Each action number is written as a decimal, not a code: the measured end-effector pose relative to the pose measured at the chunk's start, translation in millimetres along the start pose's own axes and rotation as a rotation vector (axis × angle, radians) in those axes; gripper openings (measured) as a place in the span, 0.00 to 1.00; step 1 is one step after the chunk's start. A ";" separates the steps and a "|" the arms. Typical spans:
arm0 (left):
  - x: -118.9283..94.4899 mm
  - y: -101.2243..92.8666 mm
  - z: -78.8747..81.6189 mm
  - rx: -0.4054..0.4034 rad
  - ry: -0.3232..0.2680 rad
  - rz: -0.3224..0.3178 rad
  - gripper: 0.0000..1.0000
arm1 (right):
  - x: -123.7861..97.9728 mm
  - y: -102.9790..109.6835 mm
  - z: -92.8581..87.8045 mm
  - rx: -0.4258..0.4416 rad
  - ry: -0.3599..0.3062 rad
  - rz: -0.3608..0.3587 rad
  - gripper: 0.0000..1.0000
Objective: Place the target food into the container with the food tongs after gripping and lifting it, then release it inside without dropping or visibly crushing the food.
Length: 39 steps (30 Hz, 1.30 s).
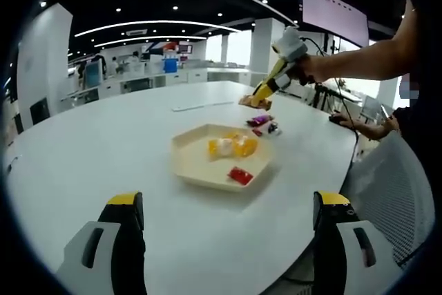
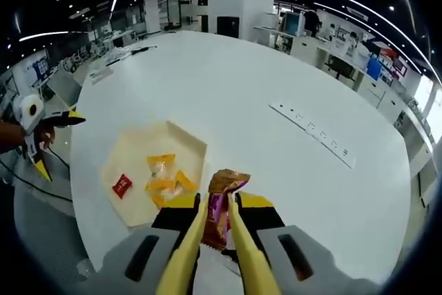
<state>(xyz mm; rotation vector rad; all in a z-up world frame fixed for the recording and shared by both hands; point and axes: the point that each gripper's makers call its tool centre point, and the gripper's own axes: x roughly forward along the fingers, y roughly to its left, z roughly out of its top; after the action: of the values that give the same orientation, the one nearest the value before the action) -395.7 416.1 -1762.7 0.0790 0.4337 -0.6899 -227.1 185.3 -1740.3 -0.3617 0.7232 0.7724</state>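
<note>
My right gripper (image 2: pixel 219 206) is shut on yellow food tongs (image 2: pixel 193 240). The tongs pinch a brown and purple snack packet (image 2: pixel 222 202) in the air, just right of the cream hexagonal tray (image 2: pixel 131 150). In the left gripper view the same gripper (image 1: pixel 280 74), held by a person's hand, hangs beyond the tray (image 1: pixel 197 167) with the tongs (image 1: pixel 268 86) and the packet (image 1: pixel 253 102) above the table. Inside the tray lie yellow packets (image 1: pixel 233 146) and a red packet (image 1: pixel 239 175). My left gripper (image 1: pixel 228 200) is open and holds nothing, its jaws wide apart on the near side of the tray.
Loose snack packets (image 1: pixel 263 124) lie on the white table (image 1: pixel 103 136) behind the tray. A long white power strip (image 2: pixel 314 134) sits on the table to the right. The table edge and a mesh chair (image 1: pixel 394 184) are close on the right. My left gripper (image 2: pixel 59 144) shows at the far left.
</note>
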 end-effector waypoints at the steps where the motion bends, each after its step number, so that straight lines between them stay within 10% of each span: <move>1: 0.0 0.3 -0.2 0.000 0.000 0.001 0.99 | 0.4 1.6 1.6 0.006 -0.005 0.005 0.19; 39: -0.6 -0.6 3.4 -0.014 -0.018 -0.003 0.99 | 27.3 114.6 73.2 -0.102 -0.090 0.172 0.19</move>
<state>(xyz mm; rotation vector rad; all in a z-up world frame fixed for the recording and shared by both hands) -395.3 415.3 -1759.4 0.0589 0.4216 -0.6902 -264.9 315.9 -1712.5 -0.3578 0.6370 0.9849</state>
